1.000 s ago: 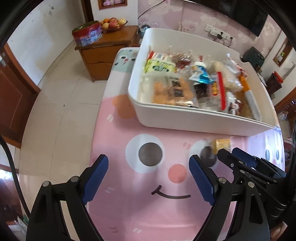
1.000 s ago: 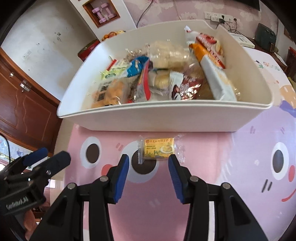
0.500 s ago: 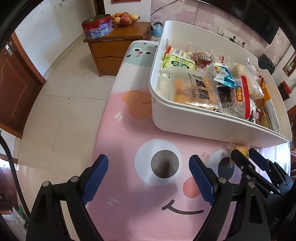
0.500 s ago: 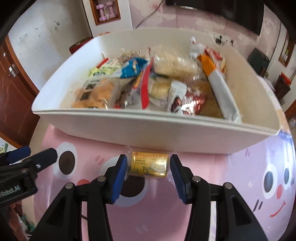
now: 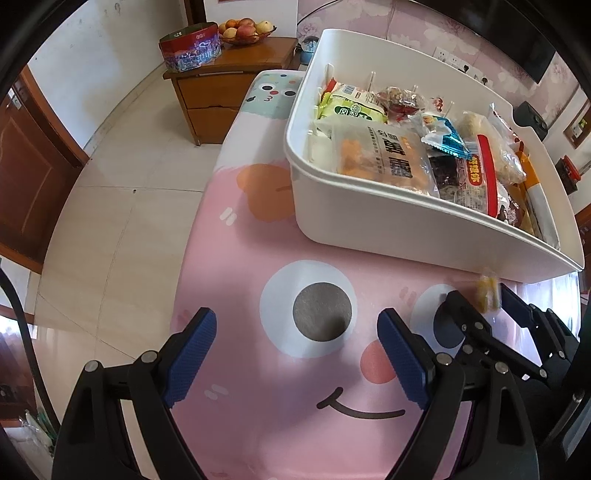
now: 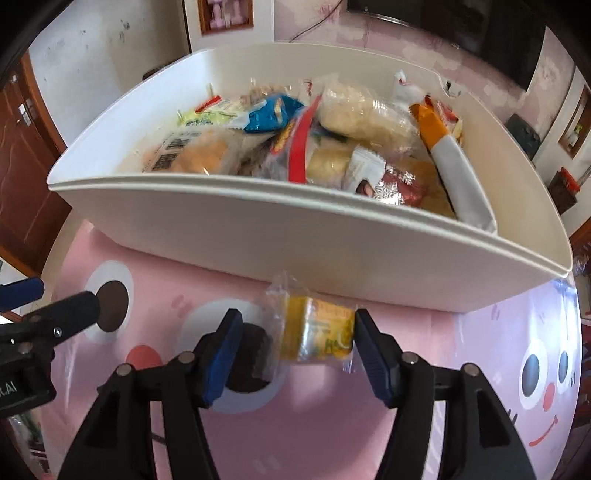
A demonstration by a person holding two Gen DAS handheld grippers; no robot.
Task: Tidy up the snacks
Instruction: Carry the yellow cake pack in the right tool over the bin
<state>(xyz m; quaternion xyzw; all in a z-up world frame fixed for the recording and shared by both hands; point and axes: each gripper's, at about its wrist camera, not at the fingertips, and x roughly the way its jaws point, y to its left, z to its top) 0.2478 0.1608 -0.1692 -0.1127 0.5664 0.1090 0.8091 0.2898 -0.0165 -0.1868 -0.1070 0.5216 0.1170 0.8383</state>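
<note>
A small yellow snack packet in clear wrap sits tilted between the fingers of my right gripper, just in front of the white bin. The jaws are opening: the packet's right end touches the right finger and the left finger stands clear of it. The bin holds several wrapped snacks. In the left wrist view my left gripper hangs open and empty over the pink cartoon tablecloth. To its right are the right gripper and the packet, near the bin.
The left gripper's fingertips show at the left edge of the right wrist view. The table's left edge drops to a tiled floor. Beyond stands a wooden cabinet with a red tin and a fruit bowl.
The right gripper moved forward until the packet was between its fingers, then its jaws widened and the packet tilted. The left gripper sank slightly towards the table, still open.
</note>
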